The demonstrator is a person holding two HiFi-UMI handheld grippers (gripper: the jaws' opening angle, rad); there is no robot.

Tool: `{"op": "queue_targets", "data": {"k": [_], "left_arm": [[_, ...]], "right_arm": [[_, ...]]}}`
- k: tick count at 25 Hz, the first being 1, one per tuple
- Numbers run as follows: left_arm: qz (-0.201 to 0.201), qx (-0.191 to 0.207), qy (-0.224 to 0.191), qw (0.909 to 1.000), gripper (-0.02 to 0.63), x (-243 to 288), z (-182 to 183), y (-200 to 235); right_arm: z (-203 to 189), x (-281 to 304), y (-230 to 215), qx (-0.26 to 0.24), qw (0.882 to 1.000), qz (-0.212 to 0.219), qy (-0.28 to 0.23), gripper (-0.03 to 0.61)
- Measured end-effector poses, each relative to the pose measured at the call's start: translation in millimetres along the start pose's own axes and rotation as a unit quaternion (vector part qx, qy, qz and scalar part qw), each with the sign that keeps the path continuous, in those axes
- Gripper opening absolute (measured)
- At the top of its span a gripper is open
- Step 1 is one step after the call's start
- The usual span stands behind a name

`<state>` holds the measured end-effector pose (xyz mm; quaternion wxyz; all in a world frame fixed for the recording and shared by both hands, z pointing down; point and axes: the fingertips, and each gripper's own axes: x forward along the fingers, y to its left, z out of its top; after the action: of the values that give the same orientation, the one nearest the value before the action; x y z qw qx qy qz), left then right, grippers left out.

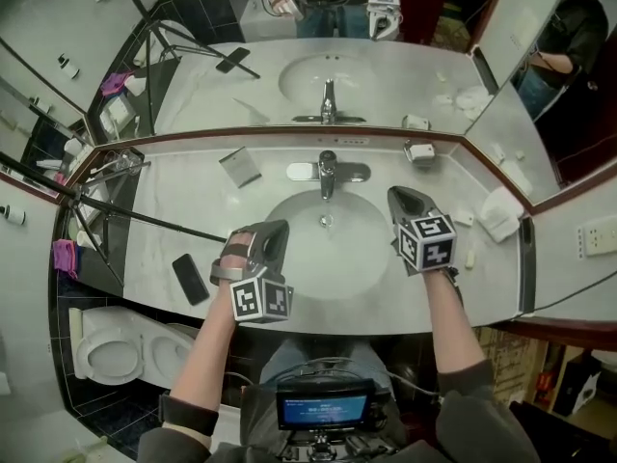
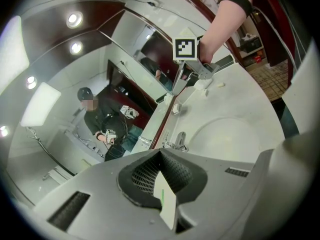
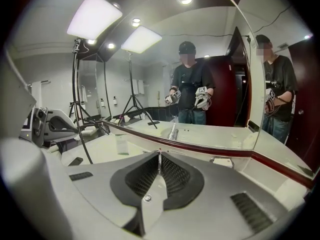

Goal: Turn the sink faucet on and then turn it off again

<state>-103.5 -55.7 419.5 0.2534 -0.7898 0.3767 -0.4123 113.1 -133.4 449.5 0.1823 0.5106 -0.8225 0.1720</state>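
My forearms come in over the near edge of the white marbled desk (image 1: 183, 215); a flat black phone (image 1: 190, 278) lies on it to the left, well clear of the work. The grey plastic left gripper (image 1: 274, 231) hangs over the near left rim of the white oval sink basin (image 1: 337, 258), its fingers (image 2: 145, 176) pressed fully together on nothing. The matching grey right gripper (image 1: 403, 199) sits over the basin's right rim, a little further forward; its fingers (image 3: 175, 176) are parted by no more than a thin slit, also empty. Beyond both, centred behind the basin and touching neither gripper, stands the polished chrome faucet (image 1: 328, 177) with a short single lever on top; the wide wall mirror (image 1: 241, 75) rises just behind it.

I judge the faucet rigid and fixed to the desk, so only the lever will give. It should move lightly with some stiffness; the smooth chrome looks slippery and may slide out of a loose pinch. I would take the lever near its free tip, where leverage is best, with fingers either side or one finger beneath it; either pair would have to widen first to straddle it.
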Motion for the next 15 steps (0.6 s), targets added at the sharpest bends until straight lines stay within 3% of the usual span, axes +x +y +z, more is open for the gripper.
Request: {"op": "queue_targets", "data": {"k": [6,7,15], "left_arm": [[-0.012,-0.002,0.008,0.9999,0.002,14.4,-8.4,-10.2],[-0.014,-0.003,0.009,0.9999,0.002,16.7,-9.4,-11.9],[-0.021,-0.011,0.017,0.9996,0.002,32.5,-20.8,-20.1]], "right_arm": [[-7.6,38.1,1.7,-0.054,0.998,0.017,0.021,0.051],[-8.6,45.0,4.1,-0.072,0.997,0.025,0.025,0.079],[-6.6,99.5,34.9,-0.192,0.977,0.080,0.052,0.136]]}}
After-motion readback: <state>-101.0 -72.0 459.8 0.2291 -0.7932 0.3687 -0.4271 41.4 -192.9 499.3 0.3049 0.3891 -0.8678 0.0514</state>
